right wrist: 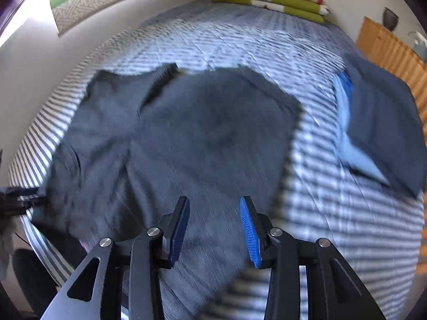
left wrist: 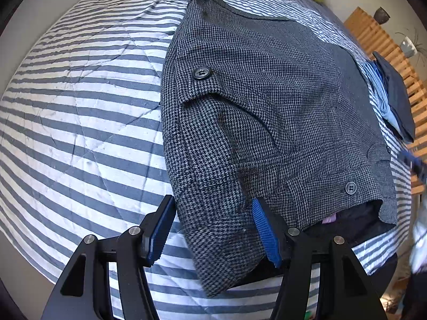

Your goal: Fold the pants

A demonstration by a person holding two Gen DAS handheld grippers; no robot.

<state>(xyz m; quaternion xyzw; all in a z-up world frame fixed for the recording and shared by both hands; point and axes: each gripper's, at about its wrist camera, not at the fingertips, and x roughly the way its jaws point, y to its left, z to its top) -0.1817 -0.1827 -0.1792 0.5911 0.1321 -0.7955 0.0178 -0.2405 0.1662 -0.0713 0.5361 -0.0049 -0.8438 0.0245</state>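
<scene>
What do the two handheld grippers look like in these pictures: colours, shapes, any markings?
Both look alike. The left gripper and the right gripper each have two black angular fingers with triangular cut-outs and round silver pivot bolts. The inner pads are blue and ribbed. No cables, markings or sleeves are visible.

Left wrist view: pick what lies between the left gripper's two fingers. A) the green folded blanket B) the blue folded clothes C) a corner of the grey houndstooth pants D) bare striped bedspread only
C: a corner of the grey houndstooth pants lies between the open blue pads of the left gripper, not pinched.
</scene>
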